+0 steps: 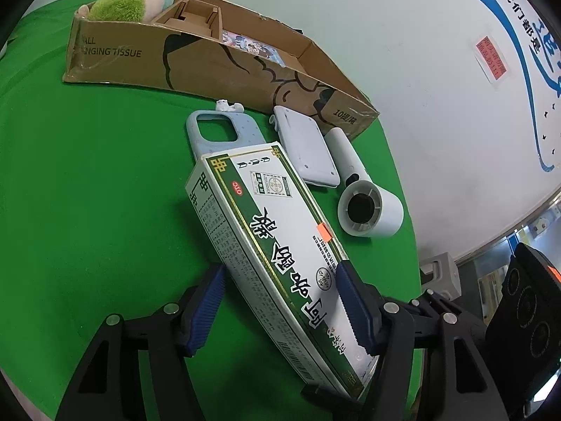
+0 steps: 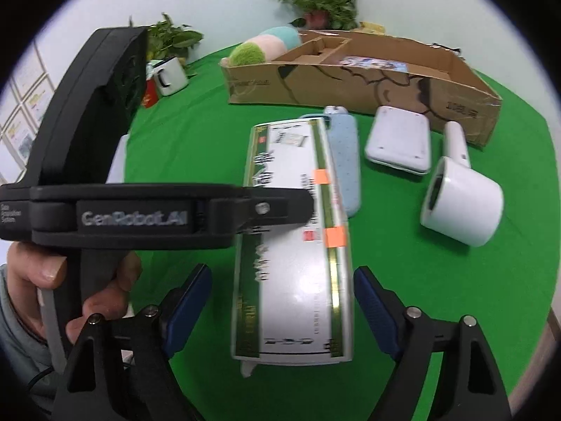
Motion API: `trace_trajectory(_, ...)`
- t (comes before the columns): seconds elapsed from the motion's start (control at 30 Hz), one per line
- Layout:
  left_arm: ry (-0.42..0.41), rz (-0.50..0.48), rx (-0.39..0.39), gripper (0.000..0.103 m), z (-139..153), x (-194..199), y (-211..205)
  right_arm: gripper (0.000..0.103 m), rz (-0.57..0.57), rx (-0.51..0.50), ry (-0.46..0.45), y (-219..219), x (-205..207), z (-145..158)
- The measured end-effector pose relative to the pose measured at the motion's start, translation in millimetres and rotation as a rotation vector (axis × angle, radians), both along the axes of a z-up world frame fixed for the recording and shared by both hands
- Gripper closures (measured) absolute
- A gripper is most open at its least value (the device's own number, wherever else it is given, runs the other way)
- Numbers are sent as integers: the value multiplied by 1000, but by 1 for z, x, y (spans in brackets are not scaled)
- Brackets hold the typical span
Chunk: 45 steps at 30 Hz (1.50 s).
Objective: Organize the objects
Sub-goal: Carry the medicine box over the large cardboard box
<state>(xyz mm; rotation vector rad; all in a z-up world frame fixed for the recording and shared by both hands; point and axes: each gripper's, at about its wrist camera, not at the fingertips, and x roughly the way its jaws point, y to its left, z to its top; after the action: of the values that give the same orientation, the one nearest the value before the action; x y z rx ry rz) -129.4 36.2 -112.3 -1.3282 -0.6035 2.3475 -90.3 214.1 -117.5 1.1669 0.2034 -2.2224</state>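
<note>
Left claw (image 1: 280, 312) grips medicine box (image 1: 277, 245), tilted above green surface (image 1: 87, 175), near cardboard box (image 1: 210, 66). Right claw (image 2: 282, 310) wide, pads apart from medicine box.

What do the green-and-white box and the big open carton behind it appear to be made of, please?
Green-and-white box: glossy printed paperboard, judging by its sheen, sharp folded edges and orange tape tabs. Open carton: matte brown corrugated cardboard, apparently, with creased walls and clear tape at the corners.
</note>
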Motion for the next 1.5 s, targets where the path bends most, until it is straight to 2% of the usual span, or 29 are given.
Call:
trace_trajectory(0.1, -5, -5, 5, 42, 0, -1, -1, 24, -26, 1, -16, 3, -4, -3)
trace_trajectory(0.17, 0, -13, 11, 47, 1, -2, -1, 39, -12, -4, -48, 0, -7, -7)
trace_trajectory(0.23, 7, -15, 1, 49, 3, -3, 1, 40, -18, 18, -33, -7, -7, -8)
trace_trajectory(0.33, 27, -28, -10, 60, 8, -1, 4, 41, -48, 25, -28, -7, -5, -6)
trace_trajectory(0.43, 67, -41, -20, 63, 21, 1, 8, 42, -71, 28, 1, -7, -2, -1)
trace_trajectory(0.57, 114, -57, -52, 63, 39, 4, 12, 42, -82, 4, 32, -5, -3, 9)
trace_trajectory(0.67, 107, -49, -41, 62, 43, -1, 10, 43, -90, -26, 26, -2, -8, 13)
trace_trajectory(0.7, 92, -41, -40, 61, 41, -3, 9, 43, -91, -39, 12, -1, -10, 12)
trace_trajectory(0.73, 71, -34, -40, 54, 38, -5, 8, 43, -89, -60, -18, 1, -13, 9)
trace_trajectory(0.8, 23, -20, -29, 49, 27, -11, 10, 43, -86, -100, -85, 3, -17, 2)
trace_trajectory(0.87, -17, -9, -13, 48, 16, -12, 8, 43, -87, -139, -137, 5, -20, -4)
trace_trajectory(0.93, -43, -2, 37, 48, 7, -12, 6, 43, -85, -158, -159, 5, -21, -5)
trace_trajectory(1.0, -53, 2, 58, 48, 4, -12, 5, 43, -81, -152, -153, 2, -19, -5)
trace_trajectory(1.1, -1, -9, 28, 50, 16, -10, 7, 43, -75, -153, -118, -1, -17, 1)
trace_trajectory(1.27, 89, -23, 16, 53, 49, -15, 11, 43, -76, -155, -1, 0, -17, 25)
trace_trajectory(1.5, 190, -79, -35, 56, 97, -44, 29, 43, -110, -193, 88, 7, -42, 50)
